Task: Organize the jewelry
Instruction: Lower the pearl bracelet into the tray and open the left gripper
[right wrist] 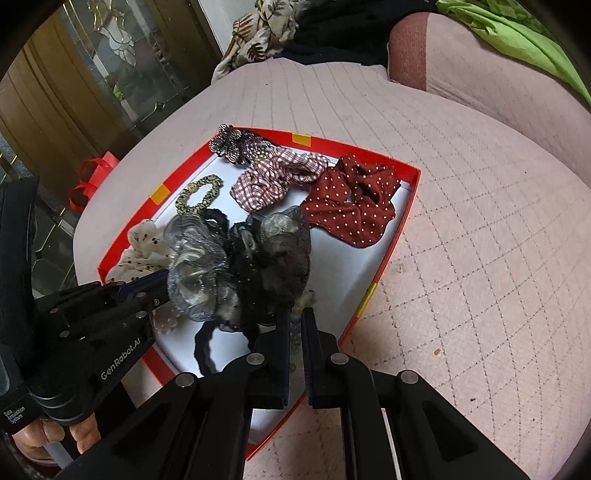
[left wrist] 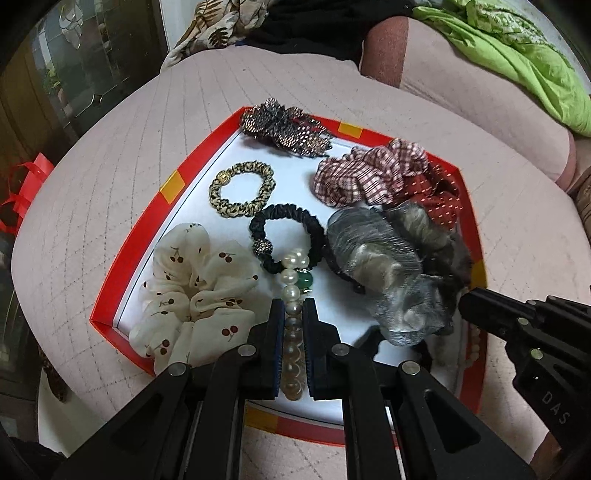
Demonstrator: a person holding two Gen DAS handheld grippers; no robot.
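Observation:
A red-rimmed white tray (left wrist: 192, 166) sits on a pink quilted cushion. My left gripper (left wrist: 293, 306) is shut on a pearl bracelet (left wrist: 291, 291) with a green bead, over the tray's near side. My right gripper (right wrist: 294, 317) is shut on a string of pale beads (right wrist: 295, 332) at the tray's near right edge; it shows in the left wrist view (left wrist: 461, 302) beside a grey organza scrunchie (left wrist: 388, 266). The tray also holds a cherry-print scrunchie (left wrist: 192, 295), a black hair tie (left wrist: 284, 229), a gold hair tie (left wrist: 240, 188), a checked scrunchie (left wrist: 369, 173) and a red dotted scrunchie (right wrist: 354, 199).
A beaded flower clip (left wrist: 288, 129) lies at the tray's far edge. Green cloth (left wrist: 517, 55) and patterned fabric (left wrist: 221, 22) lie on the sofa behind. A red ribbon (left wrist: 26, 192) and a glass cabinet (left wrist: 74, 74) are at the left.

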